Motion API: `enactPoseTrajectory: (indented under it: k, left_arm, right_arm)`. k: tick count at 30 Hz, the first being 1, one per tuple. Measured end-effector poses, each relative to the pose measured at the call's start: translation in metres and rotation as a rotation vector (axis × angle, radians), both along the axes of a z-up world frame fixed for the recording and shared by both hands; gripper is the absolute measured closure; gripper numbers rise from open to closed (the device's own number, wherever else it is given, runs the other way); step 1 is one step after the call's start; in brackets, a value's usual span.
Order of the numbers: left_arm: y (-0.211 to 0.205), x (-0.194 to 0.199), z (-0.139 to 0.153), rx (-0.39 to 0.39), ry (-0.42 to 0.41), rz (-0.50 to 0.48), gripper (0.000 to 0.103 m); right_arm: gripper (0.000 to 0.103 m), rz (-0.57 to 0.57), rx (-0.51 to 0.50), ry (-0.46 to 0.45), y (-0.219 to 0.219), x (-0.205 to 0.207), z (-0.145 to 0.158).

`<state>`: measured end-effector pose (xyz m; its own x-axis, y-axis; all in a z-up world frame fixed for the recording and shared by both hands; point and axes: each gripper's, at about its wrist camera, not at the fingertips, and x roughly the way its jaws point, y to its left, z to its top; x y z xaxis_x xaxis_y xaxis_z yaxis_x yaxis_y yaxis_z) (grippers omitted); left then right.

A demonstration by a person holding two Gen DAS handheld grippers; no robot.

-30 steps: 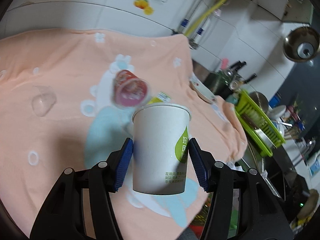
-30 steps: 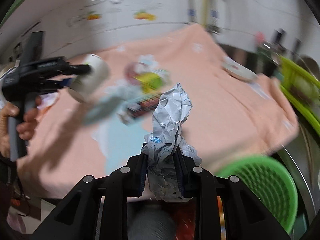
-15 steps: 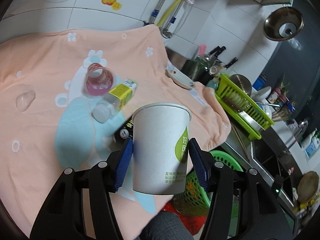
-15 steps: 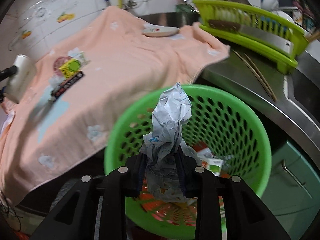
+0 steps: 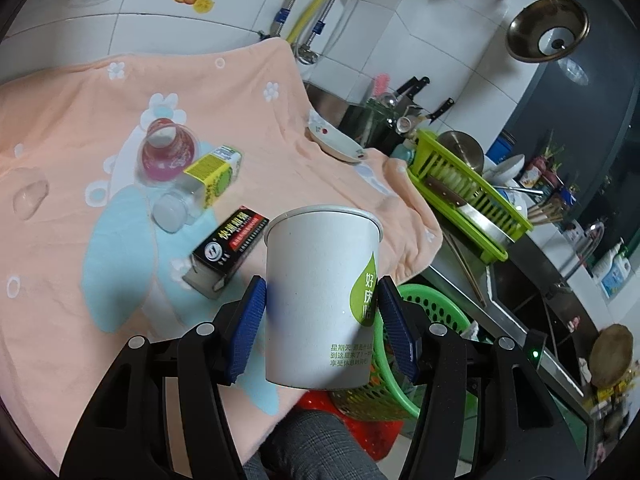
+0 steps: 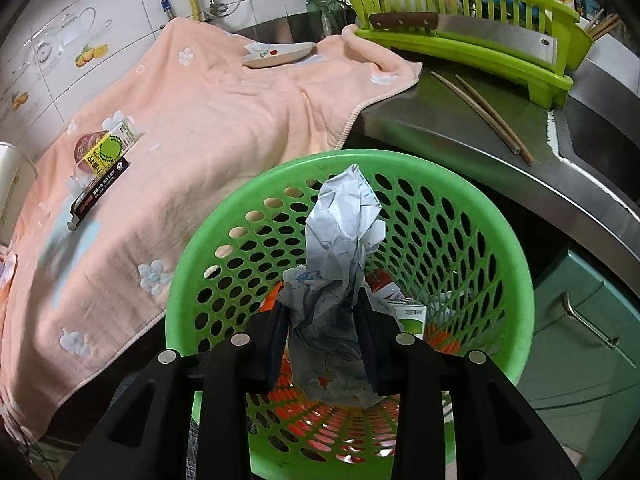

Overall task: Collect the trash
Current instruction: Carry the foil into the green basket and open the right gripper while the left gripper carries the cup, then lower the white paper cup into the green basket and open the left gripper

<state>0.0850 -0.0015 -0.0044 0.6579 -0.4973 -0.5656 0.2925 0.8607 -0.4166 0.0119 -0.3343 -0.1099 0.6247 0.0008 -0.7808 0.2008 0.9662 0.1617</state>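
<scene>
My left gripper [image 5: 322, 320] is shut on a white paper cup [image 5: 320, 300] with a green leaf mark, held upright above the peach cloth's front edge. My right gripper [image 6: 322, 320] is shut on a crumpled grey-white paper wad [image 6: 340, 240] and holds it inside the mouth of the green perforated basket [image 6: 500, 240], which holds a small carton and other scraps. The basket's rim also shows in the left wrist view [image 5: 436, 300]. On the cloth lie a black box [image 5: 228, 244], a clear bottle with a yellow label [image 5: 204, 184] and a pink-tinted plastic cup [image 5: 168, 148].
The peach cloth [image 6: 224, 96] covers the counter. A white dish [image 6: 280, 54] sits at its far edge. A green dish rack [image 6: 480, 32] with a cleaver, and chopsticks [image 6: 484, 114], are on the steel counter. A clear plastic lid [image 5: 30, 198] lies at the cloth's left.
My right gripper carried the paper wad from above the cloth to the basket and lowered it into the mouth. My left gripper moved right towards the cloth's front edge with the cup.
</scene>
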Motion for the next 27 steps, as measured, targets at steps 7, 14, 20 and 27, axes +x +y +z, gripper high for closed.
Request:
enactPoseTrajectory:
  k: [7, 14, 20, 27]
  left_arm:
    - [-0.015, 0.004, -0.003, 0.012, 0.012, -0.032, 0.046]
    - [-0.052, 0.010, -0.012, 0.041, 0.033, -0.100, 0.046]
    - [-0.097, 0.017, -0.029, 0.065, 0.072, -0.188, 0.046]
    - [-0.157, 0.018, -0.045, 0.097, 0.093, -0.300, 0.045]
  right_arm:
    - [0.047, 0.010, 0.023, -0.029, 0.003, 0.005, 0.005]
    - [0.036, 0.014, 0.012, -0.053, -0.002, 0.000, 0.015]
    - [0.027, 0.016, -0.024, -0.078, -0.009, -0.014, 0.023]
    - [0.020, 0.040, -0.115, -0.120, -0.011, -0.032, 0.032]
